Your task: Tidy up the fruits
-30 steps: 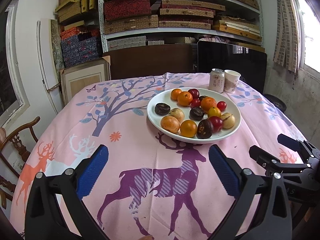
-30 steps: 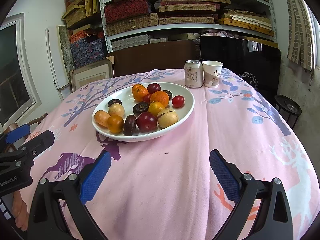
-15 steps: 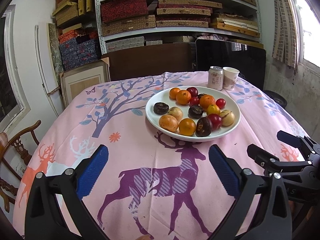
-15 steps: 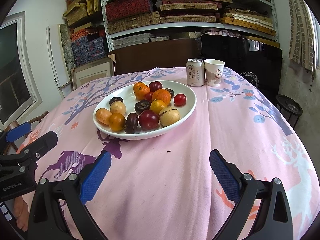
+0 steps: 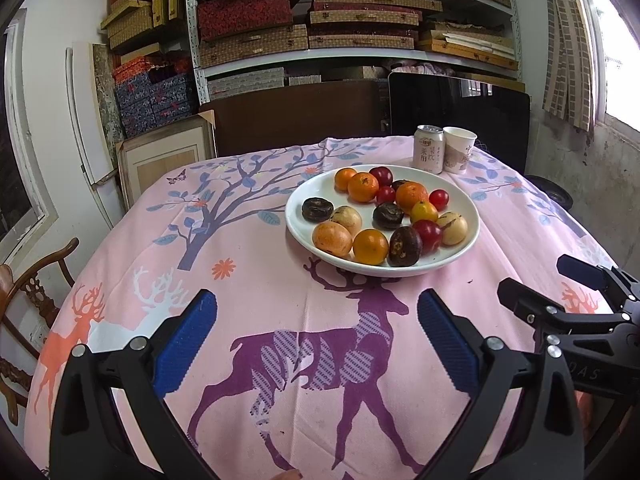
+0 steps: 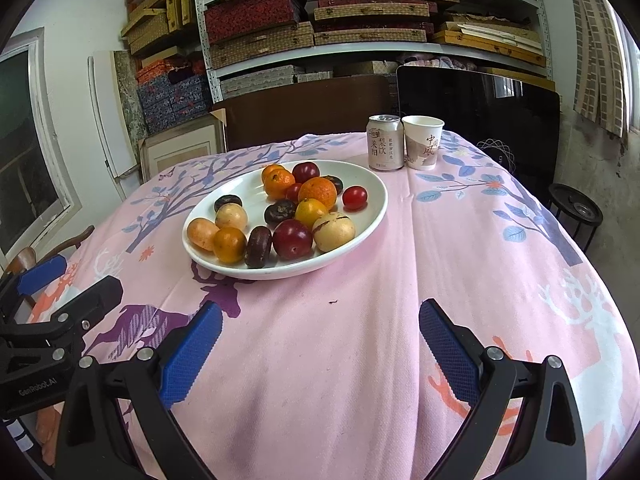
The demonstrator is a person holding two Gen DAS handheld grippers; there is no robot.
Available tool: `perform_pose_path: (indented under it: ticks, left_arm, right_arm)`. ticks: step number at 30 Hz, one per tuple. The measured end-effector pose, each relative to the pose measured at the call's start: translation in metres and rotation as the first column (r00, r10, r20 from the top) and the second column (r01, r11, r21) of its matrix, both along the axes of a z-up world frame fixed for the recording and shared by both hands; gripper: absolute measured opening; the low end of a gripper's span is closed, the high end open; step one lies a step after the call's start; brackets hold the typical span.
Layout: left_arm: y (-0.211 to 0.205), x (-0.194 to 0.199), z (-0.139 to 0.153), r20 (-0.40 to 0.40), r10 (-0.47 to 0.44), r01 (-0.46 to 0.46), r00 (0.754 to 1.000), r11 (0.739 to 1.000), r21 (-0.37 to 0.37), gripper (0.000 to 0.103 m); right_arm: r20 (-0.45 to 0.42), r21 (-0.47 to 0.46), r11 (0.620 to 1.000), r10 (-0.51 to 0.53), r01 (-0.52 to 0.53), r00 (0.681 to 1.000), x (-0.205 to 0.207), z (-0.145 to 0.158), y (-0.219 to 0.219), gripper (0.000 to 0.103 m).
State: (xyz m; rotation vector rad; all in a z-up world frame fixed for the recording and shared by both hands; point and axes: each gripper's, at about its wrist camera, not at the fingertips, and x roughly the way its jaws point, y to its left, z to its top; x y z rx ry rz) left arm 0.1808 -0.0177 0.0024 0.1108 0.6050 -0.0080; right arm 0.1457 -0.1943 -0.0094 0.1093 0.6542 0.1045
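A white plate (image 5: 320, 196) (image 6: 372, 216) on the pink deer-print tablecloth holds several mixed fruits: oranges (image 5: 362, 187), red plums (image 6: 292, 239), dark brown fruits (image 5: 405, 246) and pale yellow ones (image 6: 333, 231). My left gripper (image 5: 316, 336) is open and empty, above the cloth short of the plate. My right gripper (image 6: 320, 340) is open and empty, also short of the plate. Each gripper shows at the edge of the other's view, the right one in the left wrist view (image 5: 560, 292) and the left one in the right wrist view (image 6: 68, 288).
A drink can (image 5: 429, 154) (image 6: 385, 142) and a paper cup (image 5: 458, 155) (image 6: 422, 142) stand just behind the plate. A wooden chair (image 5: 28, 292) is at the table's left. Shelves of boxes (image 5: 352, 24) and a dark screen (image 6: 480, 116) stand behind the table.
Both grippers have risen and moved slightly toward the plate, which now sits a little higher in both views. Both stay open and empty.
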Motion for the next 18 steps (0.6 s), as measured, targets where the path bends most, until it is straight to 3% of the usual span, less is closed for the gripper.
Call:
perform_pose_path:
  ticks: [18]
  left_arm:
    - [-0.0009,-0.0015,0.0014,0.002,-0.003,0.003,1.000,1.000,-0.001,0.098]
  right_arm:
    - [0.000,0.007,1.000,0.000,0.000,1.000,-0.0005,0.0013,-0.0009,0.100]
